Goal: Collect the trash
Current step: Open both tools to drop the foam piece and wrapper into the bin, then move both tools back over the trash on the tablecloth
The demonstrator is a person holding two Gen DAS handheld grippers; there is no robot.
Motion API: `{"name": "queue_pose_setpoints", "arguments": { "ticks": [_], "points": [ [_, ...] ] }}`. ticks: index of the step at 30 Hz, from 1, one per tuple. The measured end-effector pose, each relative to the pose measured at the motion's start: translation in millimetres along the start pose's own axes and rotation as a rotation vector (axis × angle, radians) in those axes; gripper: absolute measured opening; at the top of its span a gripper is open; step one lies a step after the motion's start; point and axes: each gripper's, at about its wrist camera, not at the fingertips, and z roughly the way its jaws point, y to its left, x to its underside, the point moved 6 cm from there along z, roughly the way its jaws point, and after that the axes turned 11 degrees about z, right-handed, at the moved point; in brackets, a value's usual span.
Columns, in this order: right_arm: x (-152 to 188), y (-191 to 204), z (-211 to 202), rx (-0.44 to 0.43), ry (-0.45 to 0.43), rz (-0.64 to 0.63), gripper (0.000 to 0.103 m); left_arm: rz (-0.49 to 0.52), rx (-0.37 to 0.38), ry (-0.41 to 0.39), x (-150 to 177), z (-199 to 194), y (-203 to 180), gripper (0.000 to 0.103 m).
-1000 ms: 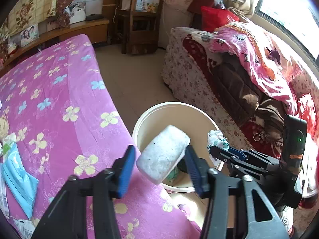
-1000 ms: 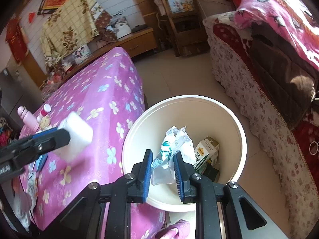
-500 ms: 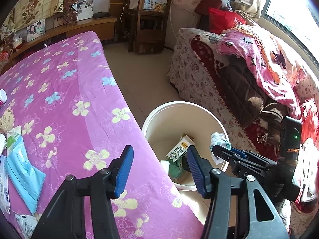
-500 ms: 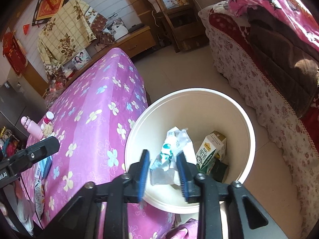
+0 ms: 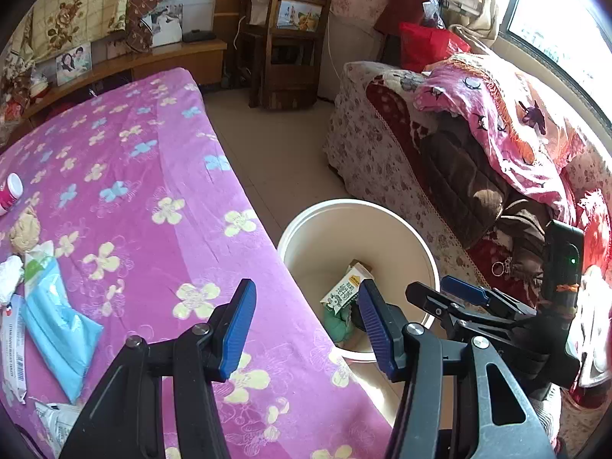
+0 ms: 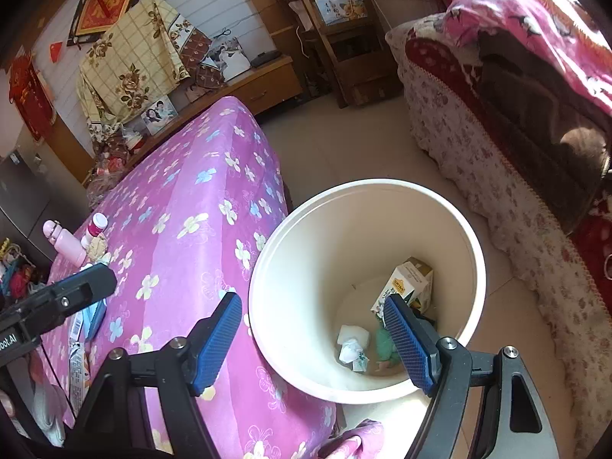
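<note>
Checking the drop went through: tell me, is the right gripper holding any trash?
No, the right gripper is open and empty above the bucket.

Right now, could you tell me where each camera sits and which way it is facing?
Left wrist: on the left gripper, looking along its open fingers over the purple table edge to the bucket; the right gripper shows at right.
Right wrist: on the right gripper, open, looking down into the bucket; the left gripper's tip shows at left.
Both share the bucket, table and milk carton.
</note>
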Motion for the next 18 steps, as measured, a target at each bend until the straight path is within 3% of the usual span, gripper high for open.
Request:
{"name": "queue_pose_setpoints", "arguments": {
  "ticks": [18],
  "points": [
    [25, 84, -31, -0.029, -0.02, -0.127, 0.08, -0.062, -0.094, -0.055, 23, -56, 52, 0.066]
  ]
}}
